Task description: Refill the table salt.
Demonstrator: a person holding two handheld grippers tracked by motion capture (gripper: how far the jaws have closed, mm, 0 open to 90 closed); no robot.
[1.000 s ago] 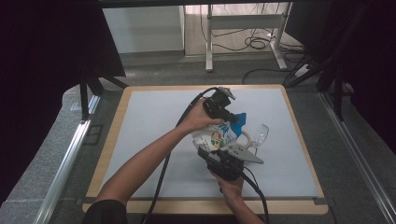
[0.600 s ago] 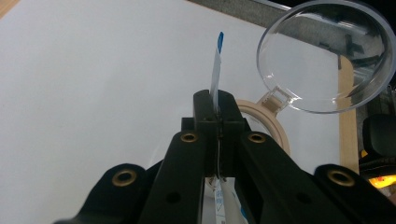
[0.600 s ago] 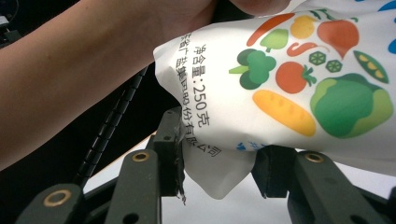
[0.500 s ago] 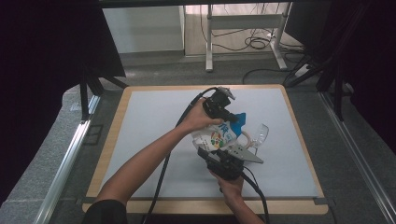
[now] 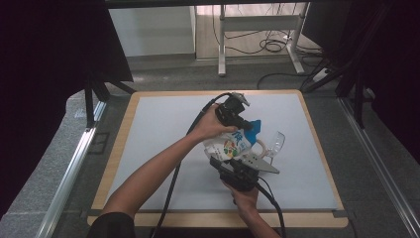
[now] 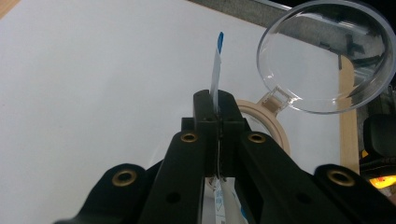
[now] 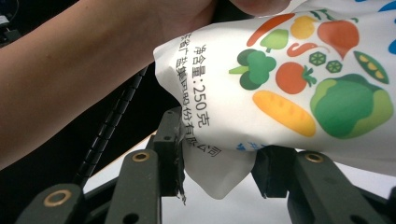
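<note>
Gripping the bottom corner of the printed pouch [image 5: 233, 145], the right gripper [image 5: 232, 167] sits nearest the person; in the right gripper view its jaws stand partly spread with the pouch's [image 7: 280, 88] lower corner pinched between the pads. The pouch hangs tilted above the white mat [image 5: 163, 134], its contents bulging low, so it looks soft, slack and fairly light, with slick film that could slide from a loose grip. Beyond the pouch's top, the left gripper [image 5: 239, 120] has its jaws pressed together on the flat blue sealed edge [image 6: 216, 70], probably the firmest place to hold. Just beyond and right of the pouch stands a clear lidded jar [image 5: 274, 146], its lid [image 6: 327, 53] hinged open.
</note>
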